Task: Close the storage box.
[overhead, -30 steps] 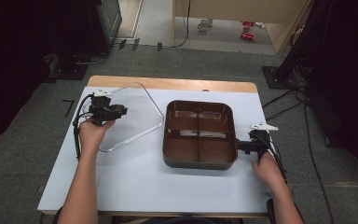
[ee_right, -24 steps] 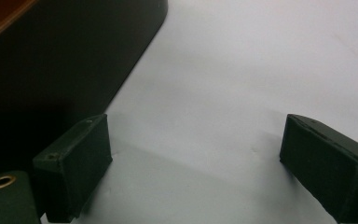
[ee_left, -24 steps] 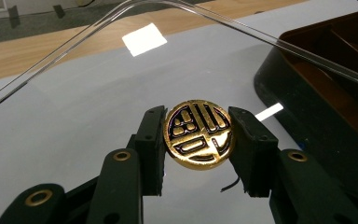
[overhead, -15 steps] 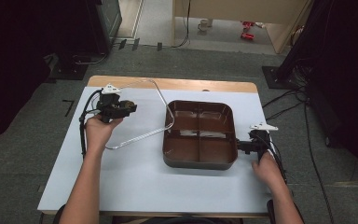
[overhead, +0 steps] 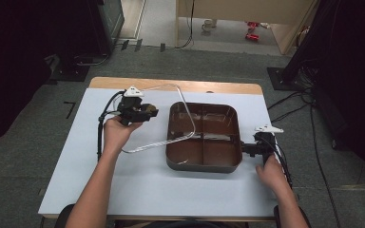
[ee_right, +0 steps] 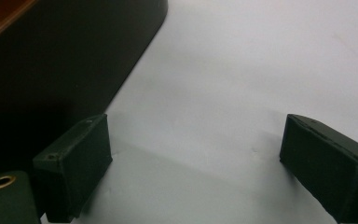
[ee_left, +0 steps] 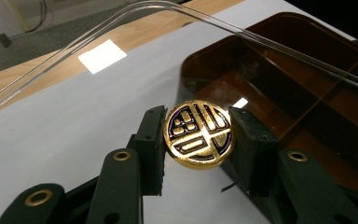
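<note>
left gripper point(overhead: 148, 113): raised off table left of brown divided tray point(overhead: 204, 164), jaws clamped on gold emblem point(ee_left: 199, 133) of clear lid point(overhead: 183, 137) tilted over tray's left side | right gripper point(overhead: 247, 149): low beside tray's right wall, jaws wide apart, empty

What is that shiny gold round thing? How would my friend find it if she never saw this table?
Start at the big white table and find the dark brown tray with compartments in the middle. Left of the tray, the left gripper lifts a clear lid tilted over it. The gold knob sits squeezed between that gripper's black fingers; it is the only shiny gold disc, with dark patterned lines.
</note>
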Available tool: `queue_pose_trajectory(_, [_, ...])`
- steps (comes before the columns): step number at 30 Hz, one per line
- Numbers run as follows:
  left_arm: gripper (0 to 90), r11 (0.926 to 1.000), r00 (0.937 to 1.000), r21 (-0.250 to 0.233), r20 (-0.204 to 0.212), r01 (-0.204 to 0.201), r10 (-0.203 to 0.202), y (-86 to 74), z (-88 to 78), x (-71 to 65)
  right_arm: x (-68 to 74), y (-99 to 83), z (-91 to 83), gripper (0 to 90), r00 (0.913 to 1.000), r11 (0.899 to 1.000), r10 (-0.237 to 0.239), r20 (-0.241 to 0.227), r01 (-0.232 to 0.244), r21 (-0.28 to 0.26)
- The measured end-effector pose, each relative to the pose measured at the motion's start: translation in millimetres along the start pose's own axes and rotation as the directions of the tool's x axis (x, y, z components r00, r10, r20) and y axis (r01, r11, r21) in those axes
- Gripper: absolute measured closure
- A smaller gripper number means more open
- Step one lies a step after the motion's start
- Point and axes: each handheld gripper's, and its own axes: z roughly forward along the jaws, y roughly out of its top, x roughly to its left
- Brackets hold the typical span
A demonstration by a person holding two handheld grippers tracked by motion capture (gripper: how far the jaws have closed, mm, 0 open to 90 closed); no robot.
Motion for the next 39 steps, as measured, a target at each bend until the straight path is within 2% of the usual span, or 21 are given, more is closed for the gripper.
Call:
queue_pose_trajectory(7, [59.8,0.9981,0.9971,0.010,0.047,-0.061,0.060,6.9,15.1,-22.2,0.1,0.0,0.0,8.2,1.0000,1.000,0.001,0.000,-0.001,0.000])
queue_pose_trajectory(20, [59.8,0.9931,0.9869,0.032,0.119,-0.113,0.109,12.9,44.5,-39.7,0.0,-0.1,0.1,8.2,1.0000,1.000,-0.001,0.000,0.001,-0.001])
queue_pose_trajectory(27, [59.8,0.9884,0.9761,0.038,0.167,-0.147,0.139,15.6,64.5,-59.7,0.1,-0.1,0.1,8.2,1.0000,1.000,0.001,0.000,-0.001,-0.001])
queue_pose_trajectory(32, [59.8,0.9828,0.9696,0.033,0.173,-0.181,0.173,18.1,77.6,-73.9,0.1,-0.1,0.0,8.2,1.0000,1.000,0.001,0.000,-0.001,-0.001])
queue_pose_trajectory(38, [59.8,0.9780,0.9566,0.034,0.217,-0.206,0.194,23.3,91.2,-89.4,0.3,-0.1,0.0,8.2,1.0000,1.000,0.003,0.000,-0.003,0.000])
queue_pose_trajectory(39, [59.8,0.9747,0.9530,0.038,0.221,-0.220,0.207,24.1,94.1,-93.2,0.3,-0.1,0.0,8.2,1.0000,1.000,0.003,0.000,-0.003,-0.001])
